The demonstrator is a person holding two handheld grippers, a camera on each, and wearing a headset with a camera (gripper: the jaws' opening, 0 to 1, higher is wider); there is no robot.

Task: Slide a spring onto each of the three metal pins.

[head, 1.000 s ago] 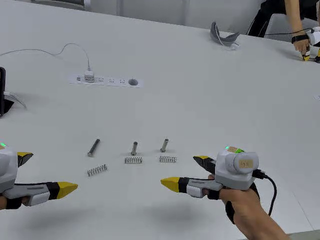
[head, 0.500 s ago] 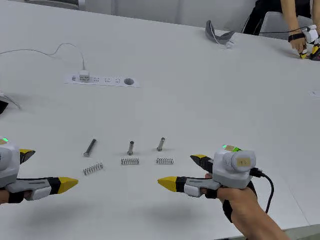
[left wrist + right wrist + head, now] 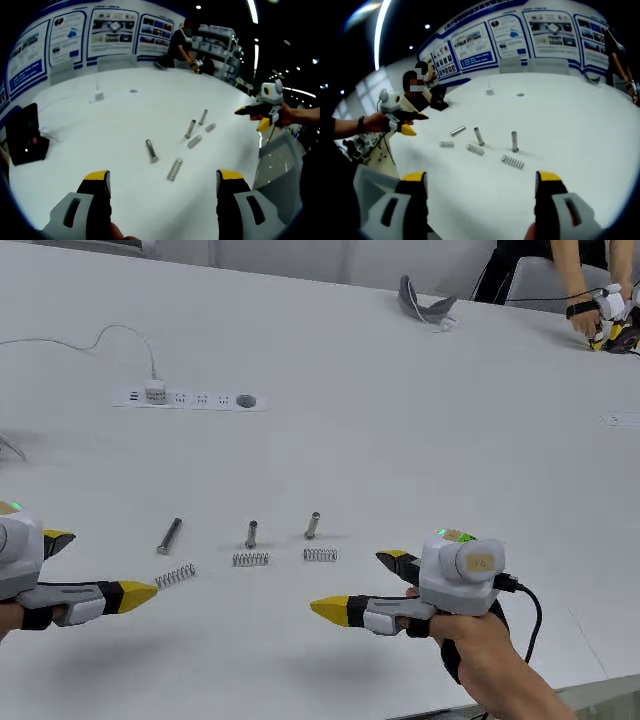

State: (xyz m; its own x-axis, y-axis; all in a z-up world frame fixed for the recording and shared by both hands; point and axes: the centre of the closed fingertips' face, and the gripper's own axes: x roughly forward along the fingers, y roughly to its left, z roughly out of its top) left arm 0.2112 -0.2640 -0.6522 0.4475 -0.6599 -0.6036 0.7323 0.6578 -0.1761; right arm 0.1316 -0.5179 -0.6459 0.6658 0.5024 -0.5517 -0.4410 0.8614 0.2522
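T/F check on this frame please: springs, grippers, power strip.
1. All three springs lie loose on the table, none on the pins. True.
2. The right gripper is shut on a spring. False: its jaws are apart and hold nothing.
3. The left gripper is open. True.
4. The power strip lies between the pins and the grippers. False: it lies beyond the pins, on the far side from the grippers.

Place: lab or demonstration room
Walls: blue-framed information posters (image 3: 551,31)
Furniture: large white desk (image 3: 420,440) with power strip (image 3: 195,400), stocked shelving (image 3: 220,46) nearby
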